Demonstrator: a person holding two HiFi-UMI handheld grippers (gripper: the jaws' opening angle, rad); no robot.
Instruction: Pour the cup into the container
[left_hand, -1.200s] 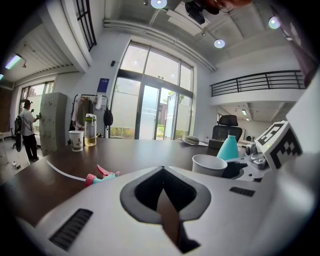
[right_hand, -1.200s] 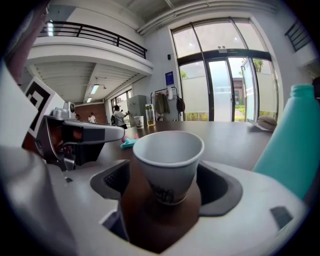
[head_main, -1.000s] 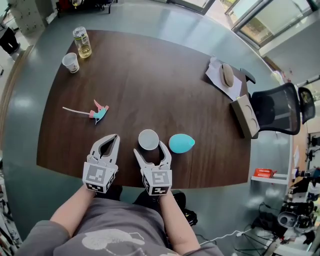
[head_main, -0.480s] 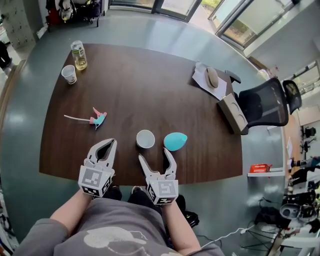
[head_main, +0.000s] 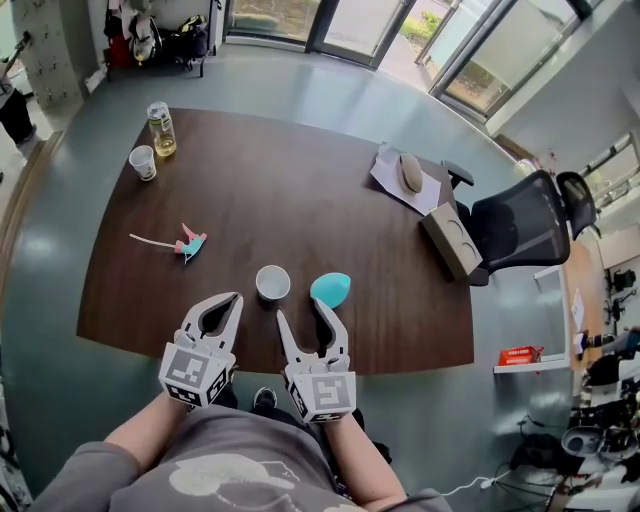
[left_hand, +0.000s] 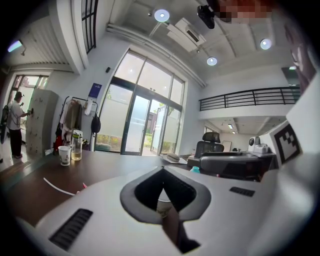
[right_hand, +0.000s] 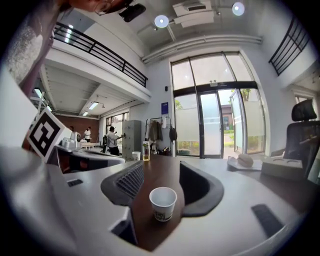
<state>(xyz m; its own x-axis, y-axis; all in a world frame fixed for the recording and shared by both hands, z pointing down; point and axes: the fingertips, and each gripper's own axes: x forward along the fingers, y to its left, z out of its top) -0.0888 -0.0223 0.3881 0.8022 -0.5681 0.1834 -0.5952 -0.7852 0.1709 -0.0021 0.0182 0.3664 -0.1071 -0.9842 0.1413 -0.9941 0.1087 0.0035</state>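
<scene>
A white paper cup (head_main: 272, 283) stands upright near the table's front edge, with a teal egg-shaped object (head_main: 330, 289) just to its right. My right gripper (head_main: 302, 312) hovers behind the cup, open; its jaws have just been closing with nothing between them. In the right gripper view the cup (right_hand: 163, 202) stands ahead of the right gripper (right_hand: 159, 167), untouched. My left gripper (head_main: 231, 298) is shut and empty, left of the cup. Through the left gripper (left_hand: 162, 170) a sliver of the cup (left_hand: 163, 205) shows.
A second paper cup (head_main: 143, 162) and a bottle of yellowish liquid (head_main: 160, 130) stand at the table's far left. A small pink and teal tool (head_main: 187, 242) lies mid-left. A mouse on paper (head_main: 408, 172), a box (head_main: 450, 240) and an office chair (head_main: 520, 230) are at the right.
Both grippers have lifted and drawn back from the cup toward the table's front edge. The right gripper's jaws, which flanked the cup's near side, are now narrower and behind it.
</scene>
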